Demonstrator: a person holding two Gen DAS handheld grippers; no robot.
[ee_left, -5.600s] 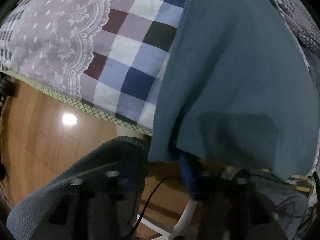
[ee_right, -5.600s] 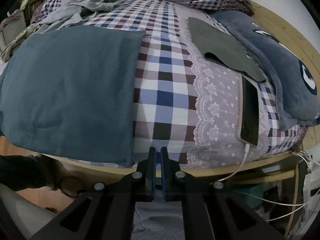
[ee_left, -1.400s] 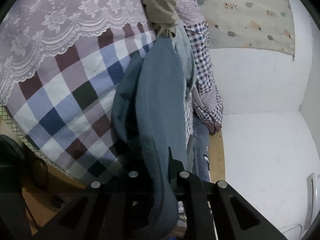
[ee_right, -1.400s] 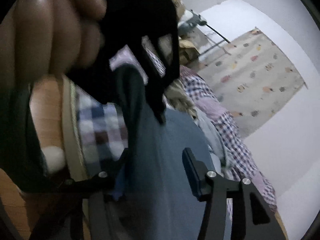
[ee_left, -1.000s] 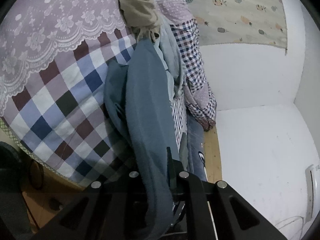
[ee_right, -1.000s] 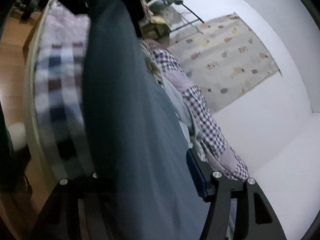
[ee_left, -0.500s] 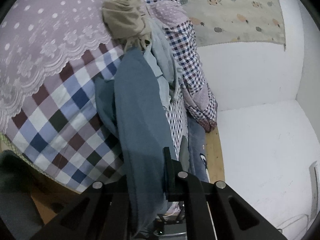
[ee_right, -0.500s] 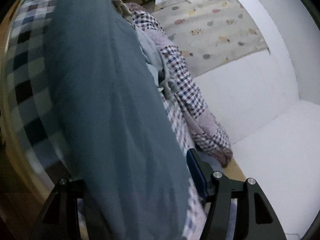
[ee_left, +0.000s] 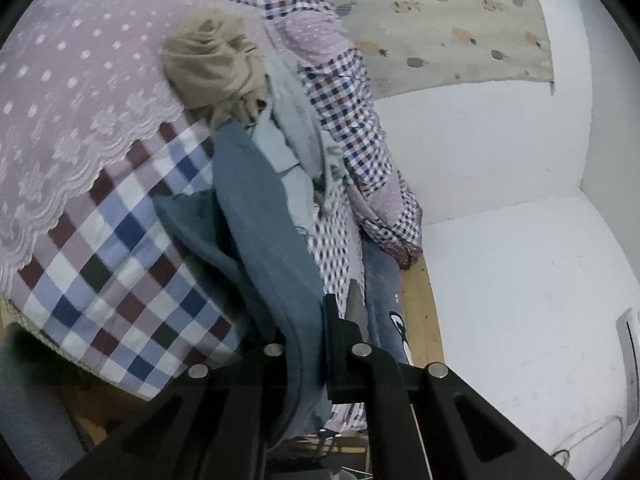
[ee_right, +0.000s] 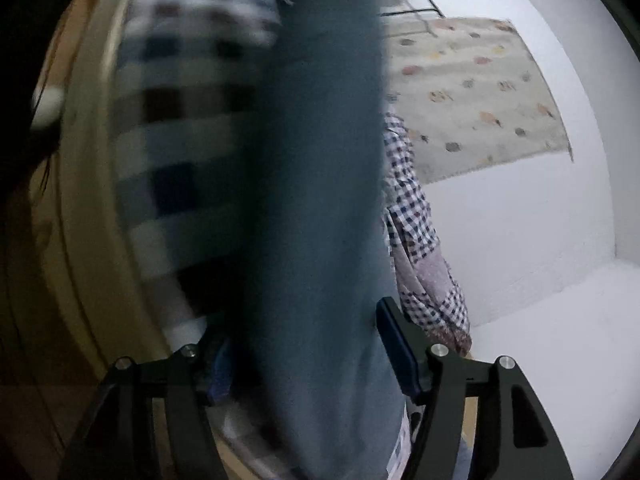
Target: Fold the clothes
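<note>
The left tool (ee_left: 306, 344) pinches the teal garment (ee_left: 264, 240), which hangs over the checked bed (ee_left: 100, 256); the right tool (ee_right: 302, 344) stands wide open around the same cloth. A loose pinch could drop the fold (the cloth looks heavy). The wall (ee_left: 500, 280) crowds the far side.

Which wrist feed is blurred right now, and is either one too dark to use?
Right wrist view: heavy motion blur smears the teal garment and checked bedding, with a dark left edge. Left wrist view: sharp and evenly lit, though fisheye bends the bed.
</note>
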